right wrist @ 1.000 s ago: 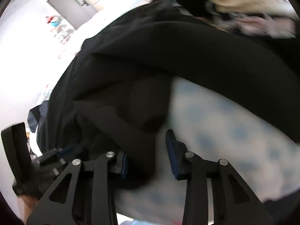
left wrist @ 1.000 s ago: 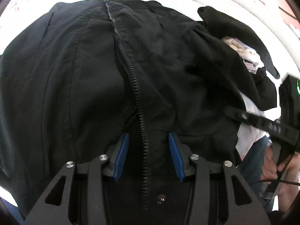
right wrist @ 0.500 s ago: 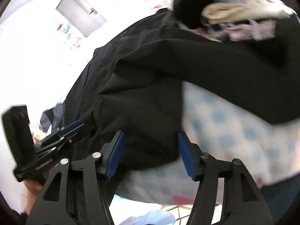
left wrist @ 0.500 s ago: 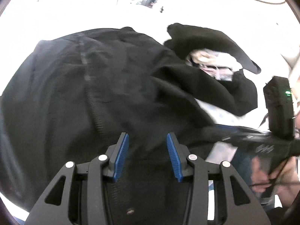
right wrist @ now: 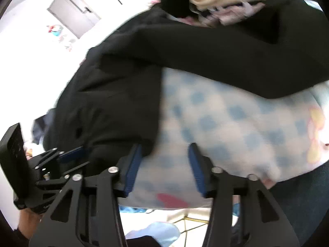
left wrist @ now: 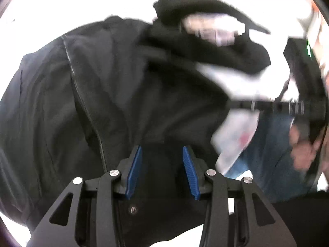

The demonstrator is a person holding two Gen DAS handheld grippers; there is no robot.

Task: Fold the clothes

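Both hand-held grippers hover apart-jawed: the left hand-held gripper (left wrist: 162, 169) above the black jacket (left wrist: 107, 94), gripping nothing; the right hand-held gripper (right wrist: 163, 169) closing over the blue-checked bedsheet (right wrist: 236, 123) beside the jacket's edge. Farther off lies a pale garment pile (right wrist: 232, 4).

The left wrist view looks forward and steeply down along the left gripper (left wrist: 162, 171), close above a black jacket (left wrist: 86, 94) that fills most of its field; at its right edge it catches the right gripper (left wrist: 242, 104) side-on. The right wrist view looks down along the right gripper (right wrist: 164, 165) from the opposite side, just as near, over the jacket's edge (right wrist: 115, 107) and a blue-checked sheet (right wrist: 236, 123), with the left gripper (right wrist: 70, 156) at its lower left and a grey door (right wrist: 74, 13) far behind. Both views share the jacket, the sheet (left wrist: 236, 129) and the pale clothes pile (left wrist: 213, 30) (right wrist: 232, 2) beyond.
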